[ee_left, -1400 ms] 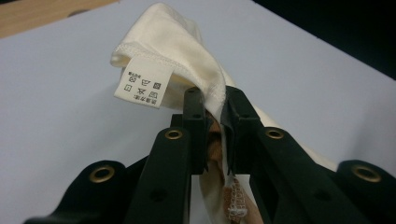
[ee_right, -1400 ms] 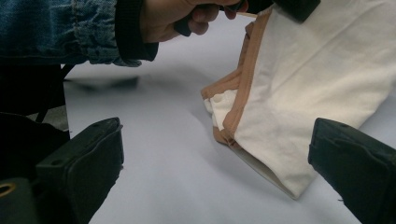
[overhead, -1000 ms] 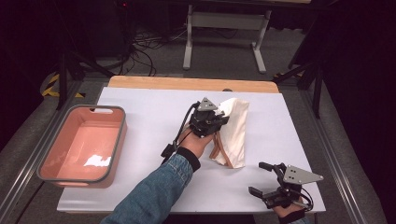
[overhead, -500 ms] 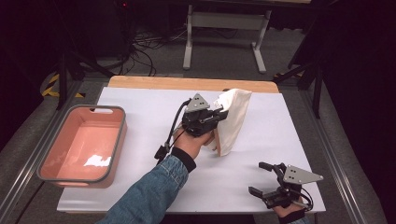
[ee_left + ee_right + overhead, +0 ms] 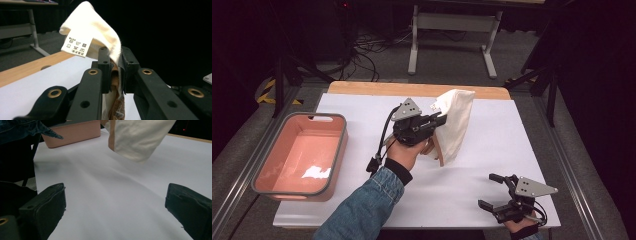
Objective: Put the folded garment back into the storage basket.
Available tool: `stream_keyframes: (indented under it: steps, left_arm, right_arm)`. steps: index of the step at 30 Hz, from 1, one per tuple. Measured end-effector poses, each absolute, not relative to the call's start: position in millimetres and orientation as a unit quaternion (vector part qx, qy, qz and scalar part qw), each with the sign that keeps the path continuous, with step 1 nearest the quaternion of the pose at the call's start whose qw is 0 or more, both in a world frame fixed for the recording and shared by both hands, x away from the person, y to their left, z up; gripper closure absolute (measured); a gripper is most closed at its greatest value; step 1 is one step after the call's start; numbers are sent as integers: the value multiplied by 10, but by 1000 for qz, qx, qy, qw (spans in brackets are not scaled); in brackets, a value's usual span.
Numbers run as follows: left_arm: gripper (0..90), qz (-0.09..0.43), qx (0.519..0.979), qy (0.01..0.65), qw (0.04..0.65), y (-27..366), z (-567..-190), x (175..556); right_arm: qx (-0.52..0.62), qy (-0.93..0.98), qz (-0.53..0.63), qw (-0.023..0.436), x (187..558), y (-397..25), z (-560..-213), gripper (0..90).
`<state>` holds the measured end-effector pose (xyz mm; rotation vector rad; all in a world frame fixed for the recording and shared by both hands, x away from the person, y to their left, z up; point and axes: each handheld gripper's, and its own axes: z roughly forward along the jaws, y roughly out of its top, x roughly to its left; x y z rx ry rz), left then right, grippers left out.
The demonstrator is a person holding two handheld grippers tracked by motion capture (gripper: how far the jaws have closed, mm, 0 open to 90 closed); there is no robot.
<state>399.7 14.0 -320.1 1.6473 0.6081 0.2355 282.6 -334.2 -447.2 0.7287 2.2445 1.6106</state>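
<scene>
Cream cloth (image 5: 455,122) hangs above bench (image 5: 492,150) centre, long axis near vertical, lower end just off surface. Left gripper (image 5: 438,120) fingers clenched on its upper edge, care label (image 5: 76,46) beside grip. Pink bin (image 5: 301,152) lies well left. Right gripper (image 5: 495,191) near front edge, fingers spread wide, nothing held, farther from cloth.

Cream fabric bag with tan trim (image 5: 455,122): above mid-table, clamped in left gripper (image 5: 439,120). Salmon plastic bin with grey rim (image 5: 264,162): table's left edge. Right gripper (image 5: 493,192): front right corner, apart from bag.
</scene>
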Motion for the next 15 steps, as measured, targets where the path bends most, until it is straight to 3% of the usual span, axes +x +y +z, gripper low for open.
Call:
stream_keyframes:
  steps: [15]
  left_arm:
    - [813,115,716,271,633,530,-3057,3890]
  right_arm:
    - [253,779,555,142,2828,-3337,-4475,39]
